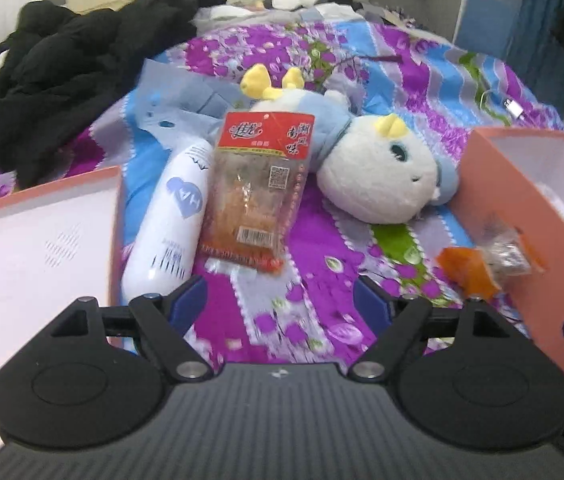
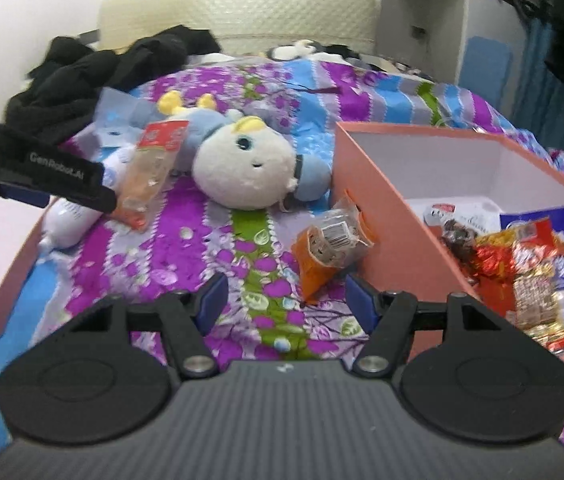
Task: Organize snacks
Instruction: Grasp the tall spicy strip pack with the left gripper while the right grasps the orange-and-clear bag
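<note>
While both tools (image 1: 275, 300) (image 2: 284, 300) gape empty, the orange snack packet (image 2: 328, 248) lies seemingly just ahead of the right.

Red-topped snack pack (image 1: 255, 188) leaning on bottle, orange packet (image 2: 328, 246) beside pink box (image 2: 378, 216) — part-filled

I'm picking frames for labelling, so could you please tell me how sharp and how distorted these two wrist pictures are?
Left wrist view: the red-topped snack packet reads fairly sharp, while the orange packet and pink box at the right edge smear; the fisheye bows the bed. Right wrist view: softer throughout, the plush toy and the snacks in the box blurred, its edges curved, corners dark.
</note>
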### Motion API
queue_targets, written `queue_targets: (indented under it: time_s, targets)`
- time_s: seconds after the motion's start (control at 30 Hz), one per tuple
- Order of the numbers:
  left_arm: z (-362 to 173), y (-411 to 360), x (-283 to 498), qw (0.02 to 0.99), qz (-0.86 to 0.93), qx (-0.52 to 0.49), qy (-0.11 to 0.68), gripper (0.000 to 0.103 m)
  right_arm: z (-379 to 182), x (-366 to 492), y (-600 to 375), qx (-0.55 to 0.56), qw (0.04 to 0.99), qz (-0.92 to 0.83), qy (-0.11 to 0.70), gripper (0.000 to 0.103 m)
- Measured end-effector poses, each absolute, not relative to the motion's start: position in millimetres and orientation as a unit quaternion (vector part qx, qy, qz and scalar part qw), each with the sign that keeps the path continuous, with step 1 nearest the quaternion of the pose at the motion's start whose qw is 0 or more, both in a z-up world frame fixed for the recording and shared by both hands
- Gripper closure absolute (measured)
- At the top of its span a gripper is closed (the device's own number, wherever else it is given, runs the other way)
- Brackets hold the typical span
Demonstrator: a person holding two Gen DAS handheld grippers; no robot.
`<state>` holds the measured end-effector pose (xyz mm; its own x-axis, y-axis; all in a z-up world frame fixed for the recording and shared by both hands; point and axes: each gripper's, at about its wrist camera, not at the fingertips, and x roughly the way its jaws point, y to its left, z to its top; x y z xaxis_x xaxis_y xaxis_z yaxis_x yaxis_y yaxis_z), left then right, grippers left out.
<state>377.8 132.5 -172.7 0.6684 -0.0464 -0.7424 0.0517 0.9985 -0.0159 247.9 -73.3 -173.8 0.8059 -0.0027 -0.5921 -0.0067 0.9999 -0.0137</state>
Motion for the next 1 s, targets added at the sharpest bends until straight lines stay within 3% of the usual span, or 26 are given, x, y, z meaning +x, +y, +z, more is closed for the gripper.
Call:
queue_targets:
  time_s: [0.7, 0.87, 1.0]
  targets:
    - [-245, 102, 477, 0.910, -0.020, 0.158, 0.383, 0.021, -226, 338, -64, 0.029, 0.936, -0.122, 0.330, 0.037]
    - [-259, 111, 488, 0.900, 0.010, 0.140, 0.414, 0.033, -232, 351, -64, 0.035, 0.931, -0.122, 0.341, 0.038]
    - [-261, 116, 487, 0.904, 0.017, 0.127, 0.407, 0.042, -235, 354, -66, 0.033, 0.932, -0.125, 0.339, 0.049]
